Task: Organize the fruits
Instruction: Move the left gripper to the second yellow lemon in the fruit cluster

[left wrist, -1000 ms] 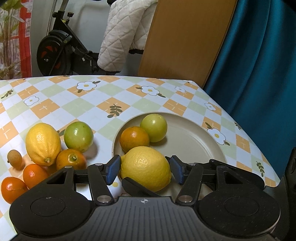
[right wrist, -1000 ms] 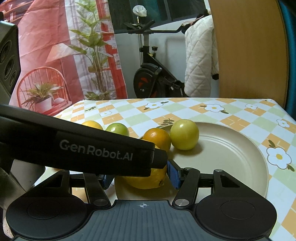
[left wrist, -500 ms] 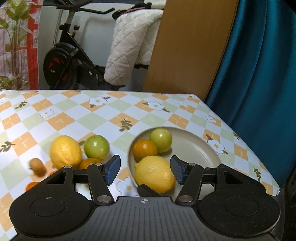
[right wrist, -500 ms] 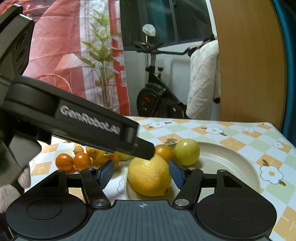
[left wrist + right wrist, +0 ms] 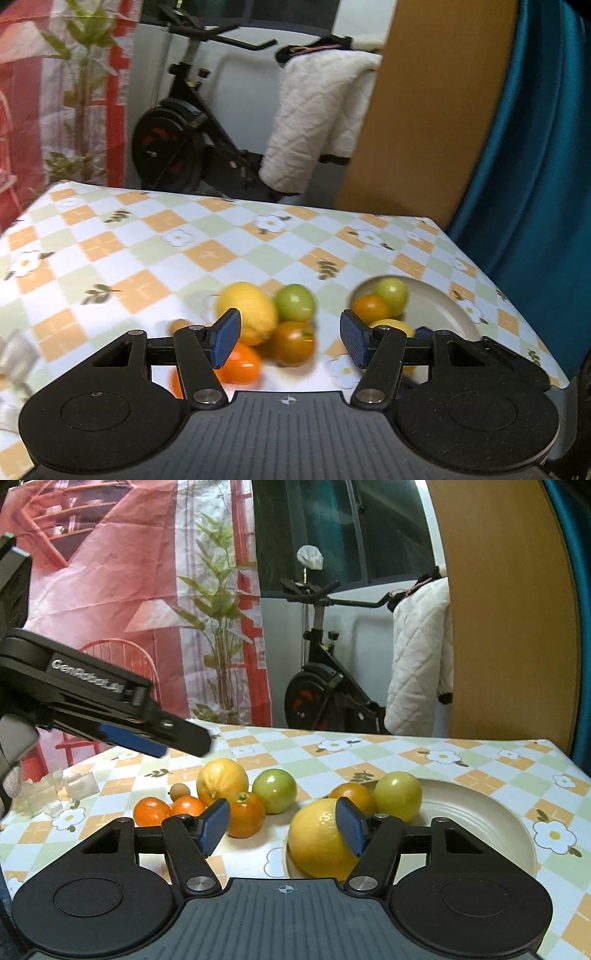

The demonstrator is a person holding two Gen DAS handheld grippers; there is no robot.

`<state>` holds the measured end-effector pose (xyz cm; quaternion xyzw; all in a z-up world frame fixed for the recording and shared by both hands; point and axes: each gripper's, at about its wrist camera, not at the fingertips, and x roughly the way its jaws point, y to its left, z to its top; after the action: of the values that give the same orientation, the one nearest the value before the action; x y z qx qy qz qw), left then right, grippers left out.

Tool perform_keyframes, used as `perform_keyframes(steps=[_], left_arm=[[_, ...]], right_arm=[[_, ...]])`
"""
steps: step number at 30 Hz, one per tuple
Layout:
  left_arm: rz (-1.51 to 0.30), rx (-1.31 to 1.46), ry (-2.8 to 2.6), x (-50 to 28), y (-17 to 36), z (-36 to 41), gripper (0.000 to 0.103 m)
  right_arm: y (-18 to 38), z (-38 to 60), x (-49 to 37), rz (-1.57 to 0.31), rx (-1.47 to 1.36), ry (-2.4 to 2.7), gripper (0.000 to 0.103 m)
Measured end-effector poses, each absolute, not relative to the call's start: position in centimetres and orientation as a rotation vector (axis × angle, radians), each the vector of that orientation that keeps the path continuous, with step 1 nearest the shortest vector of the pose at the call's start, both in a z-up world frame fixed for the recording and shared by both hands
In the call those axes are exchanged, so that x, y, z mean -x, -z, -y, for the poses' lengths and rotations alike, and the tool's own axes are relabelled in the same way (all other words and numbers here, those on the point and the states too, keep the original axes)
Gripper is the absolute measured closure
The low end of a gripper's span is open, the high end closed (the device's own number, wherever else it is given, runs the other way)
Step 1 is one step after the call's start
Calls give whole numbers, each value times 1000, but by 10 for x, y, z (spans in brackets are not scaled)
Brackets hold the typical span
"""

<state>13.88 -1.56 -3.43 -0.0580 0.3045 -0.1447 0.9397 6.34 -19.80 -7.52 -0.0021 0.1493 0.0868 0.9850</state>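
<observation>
A beige plate (image 5: 480,834) holds a large lemon (image 5: 314,840), an orange (image 5: 351,794) and a green fruit (image 5: 399,795). Left of it on the tablecloth lie a second lemon (image 5: 221,781), a green fruit (image 5: 275,790), an orange (image 5: 245,816), two small oranges (image 5: 151,810) and a small brown fruit (image 5: 179,790). My right gripper (image 5: 281,825) is open, its right finger in front of the plate's lemon without gripping it. My left gripper (image 5: 290,338) is open and empty above the table pile (image 5: 291,341). In the right wrist view the left gripper (image 5: 177,738) hangs at upper left.
Crumpled clear plastic (image 5: 70,788) lies at the table's left side. A gloved hand (image 5: 14,775) shows at the left edge. Beyond the table stand an exercise bike (image 5: 325,698), a white quilted jacket (image 5: 421,657), a wooden board (image 5: 509,609) and a teal curtain (image 5: 535,166). The table's corner (image 5: 554,376) is beside the plate.
My left gripper has drawn back from the lemon on the plate, risen and swung left over the fruits on the cloth. The lemon stays on the plate. The right gripper's view has tilted up slightly.
</observation>
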Motion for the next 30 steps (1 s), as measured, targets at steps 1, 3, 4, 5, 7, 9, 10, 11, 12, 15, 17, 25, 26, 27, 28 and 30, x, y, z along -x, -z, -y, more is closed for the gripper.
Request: perform_keyframes(steps=[1, 3, 4, 5, 7, 9, 10, 11, 12, 15, 17, 25, 26, 27, 28, 30], left_arm=[[-619, 121, 286, -138, 34, 11, 41], [-614, 131, 266, -135, 34, 1, 41], [-613, 136, 257, -135, 34, -3, 41], [-614, 143, 246, -134, 36, -7, 41], [-617, 158, 235, -134, 40, -11, 41], [-625, 174, 228, -134, 44, -15, 41], [-628, 180, 227, -135, 46, -16, 41], [-630, 185, 228, -136, 47, -17, 41], [-630, 188, 230, -136, 47, -17, 41], [-628, 196, 239, -136, 47, -21, 41], [-623, 202, 237, -136, 47, -25, 41], [-625, 232, 189, -135, 53, -46, 43], [-628, 233, 186, -134, 53, -48, 44], [-630, 236, 186, -134, 53, -50, 45], [-631, 240, 187, -133, 53, -53, 45], [-630, 246, 187, -131, 50, -57, 45]], right_arm=[[75, 197, -63, -296, 6, -169, 44], [75, 196, -64, -295, 9, -160, 44], [75, 195, -64, -294, 10, -156, 44], [75, 195, -65, -293, 11, -151, 44], [75, 195, -65, -291, 11, -143, 44], [76, 194, -64, -289, 13, -139, 44], [76, 193, -64, -287, 15, -138, 44], [76, 193, -63, -287, 15, -140, 44], [76, 192, -62, -289, 17, -143, 44], [76, 186, -62, -293, 27, -156, 45], [76, 182, -63, -299, 31, -167, 46], [77, 159, -74, -362, 35, -238, 55], [78, 156, -76, -371, 37, -249, 55], [78, 153, -78, -381, 40, -260, 57], [77, 149, -80, -392, 44, -270, 58], [74, 140, -85, -409, 48, -287, 58]])
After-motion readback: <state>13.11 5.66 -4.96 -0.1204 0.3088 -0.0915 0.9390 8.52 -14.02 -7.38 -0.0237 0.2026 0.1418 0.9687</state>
